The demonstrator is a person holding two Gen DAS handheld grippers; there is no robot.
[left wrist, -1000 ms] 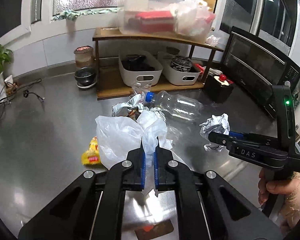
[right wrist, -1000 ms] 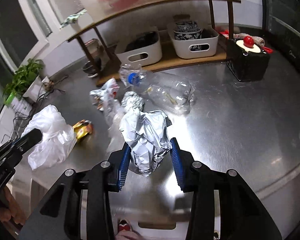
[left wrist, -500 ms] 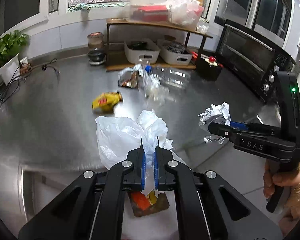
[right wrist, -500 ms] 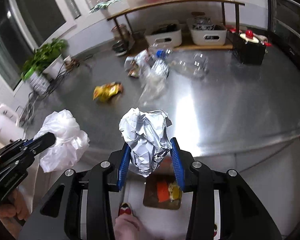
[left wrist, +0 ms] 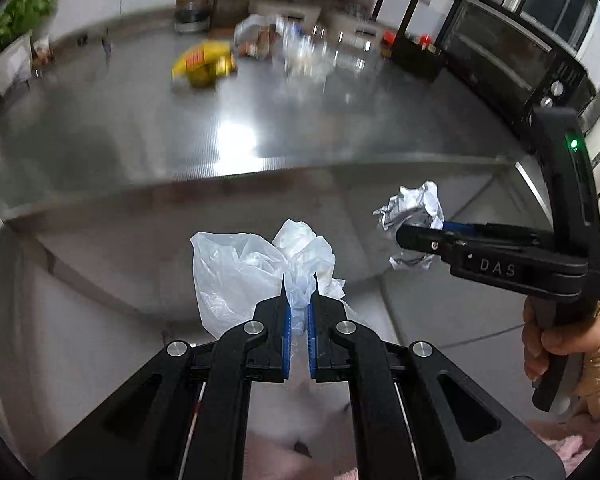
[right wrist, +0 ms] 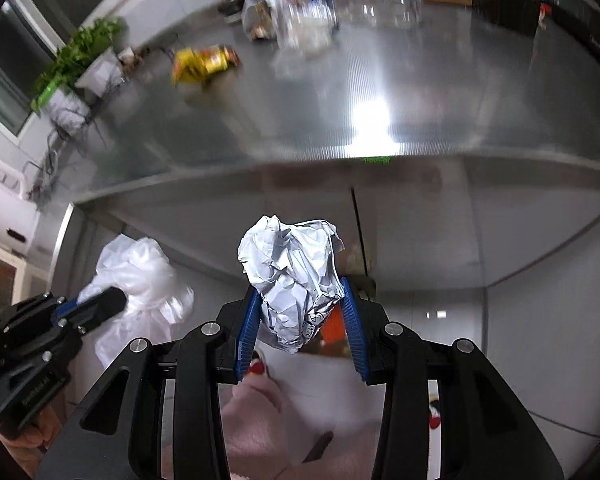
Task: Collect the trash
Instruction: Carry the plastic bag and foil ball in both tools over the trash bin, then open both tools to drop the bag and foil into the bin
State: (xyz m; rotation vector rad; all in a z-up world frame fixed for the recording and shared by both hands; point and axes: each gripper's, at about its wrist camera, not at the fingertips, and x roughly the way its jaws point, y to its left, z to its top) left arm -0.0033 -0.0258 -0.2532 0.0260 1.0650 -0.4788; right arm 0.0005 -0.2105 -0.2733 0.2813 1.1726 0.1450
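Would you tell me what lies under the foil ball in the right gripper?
Below the foil ball, past the counter edge, something orange shows on the floor; foil and the right gripper cover most of it.

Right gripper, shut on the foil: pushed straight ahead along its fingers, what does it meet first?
Probably the steel cabinet front under the counter edge; nothing shows between it and the foil ball in the right gripper. Depth is unclear.

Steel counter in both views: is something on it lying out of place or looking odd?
Yes. A crumpled yellow wrapper lies loose on the steel counter, and a heap of clear plastic bottles sits behind it; they look like uncollected trash, though blur hides detail.
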